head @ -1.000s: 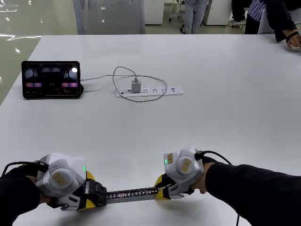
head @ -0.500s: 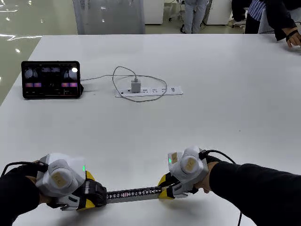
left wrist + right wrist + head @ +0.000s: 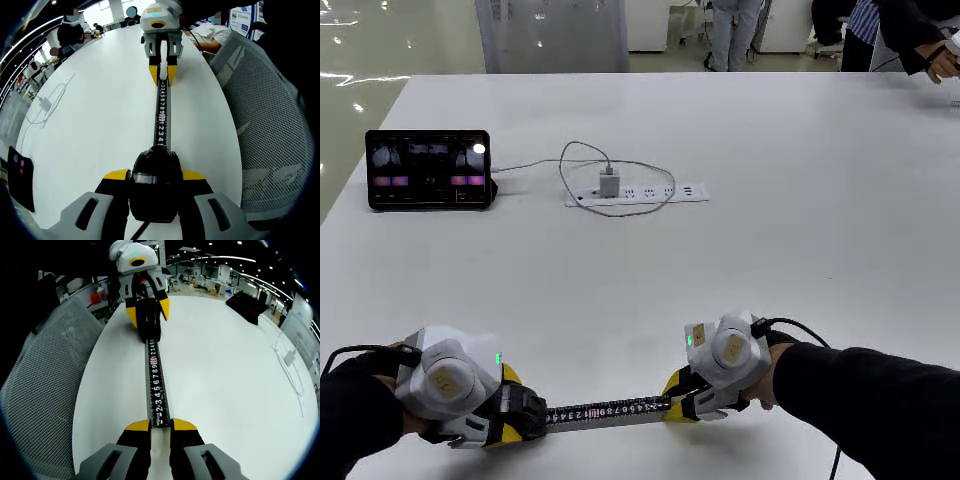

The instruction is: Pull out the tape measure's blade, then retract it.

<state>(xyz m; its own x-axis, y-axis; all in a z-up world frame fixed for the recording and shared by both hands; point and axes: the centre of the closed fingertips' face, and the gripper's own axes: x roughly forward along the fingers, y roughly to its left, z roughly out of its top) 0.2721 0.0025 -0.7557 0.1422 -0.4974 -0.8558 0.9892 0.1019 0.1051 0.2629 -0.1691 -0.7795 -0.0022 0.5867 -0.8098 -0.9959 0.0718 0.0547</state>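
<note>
Evidently the compact black tape measure case (image 3: 152,192) sits at the near edge of the white surface (image 3: 720,200), gripped from both sides by the yellow-tipped jaws of the left gripper (image 3: 155,176). Whether the case rests on the surface or hangs just above it cannot be told. From its mouth a narrow black blade (image 3: 154,382) with white numerals and one red mark runs straight across to the right gripper (image 3: 161,425), whose jaws are pinched closed on the blade's free end.

The case looks rigid and rounded, probably hard plastic with some weight. A firm squeeze across its flat sides, as it has now, should hold it, though the smooth curve could let it twist. The blade is likely thin, springy steel: stiff along this short span, easily kinked if bent sideways, and under a spring that pulls it home. The tip is the right place to hold it. For retracting, I judge the right gripper should travel back toward the case in line with the blade. Letting go risks a snap-back.
</note>
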